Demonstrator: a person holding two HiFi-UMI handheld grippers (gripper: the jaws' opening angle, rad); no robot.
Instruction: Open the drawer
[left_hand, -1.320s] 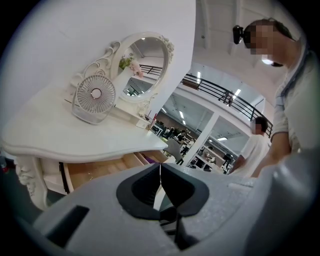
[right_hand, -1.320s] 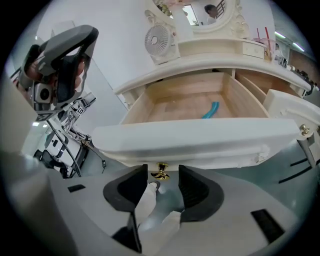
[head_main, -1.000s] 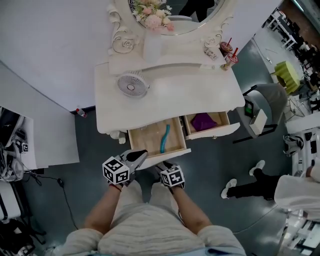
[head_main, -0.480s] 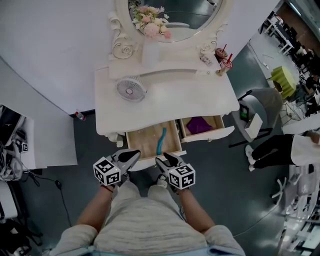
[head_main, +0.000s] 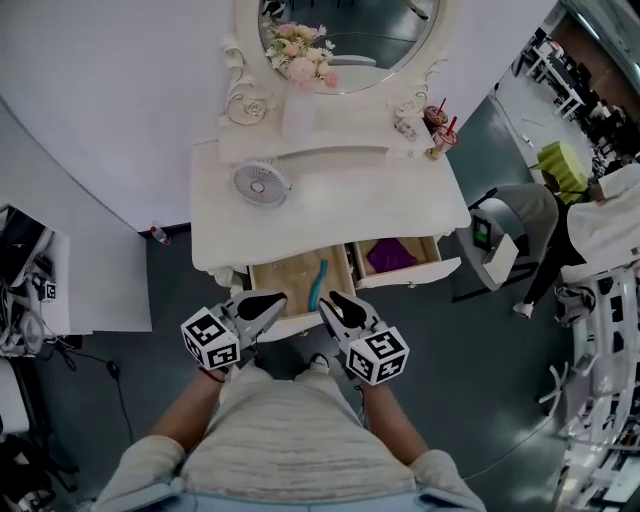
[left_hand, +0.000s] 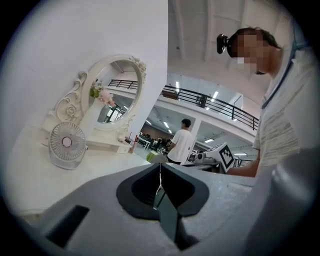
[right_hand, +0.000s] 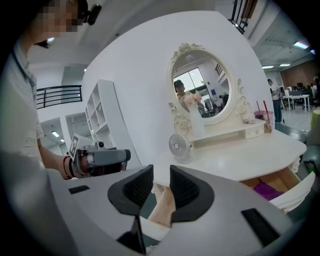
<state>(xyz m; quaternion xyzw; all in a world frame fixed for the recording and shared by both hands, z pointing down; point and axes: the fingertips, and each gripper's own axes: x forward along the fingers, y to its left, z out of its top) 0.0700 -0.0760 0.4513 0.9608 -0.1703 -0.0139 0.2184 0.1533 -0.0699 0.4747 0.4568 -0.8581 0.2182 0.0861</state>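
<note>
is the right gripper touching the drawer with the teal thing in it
Apart. Right gripper view: the right gripper, jaws just closing with nothing between, sits at tabletop height, clear of the drawer.

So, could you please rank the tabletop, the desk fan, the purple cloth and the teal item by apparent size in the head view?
1. tabletop, by far the largest.
2. desk fan and purple cloth: these look about alike, and the cloth is partly hidden under the tabletop, so I won't rank them.
3. teal item, a thin strip.
</note>
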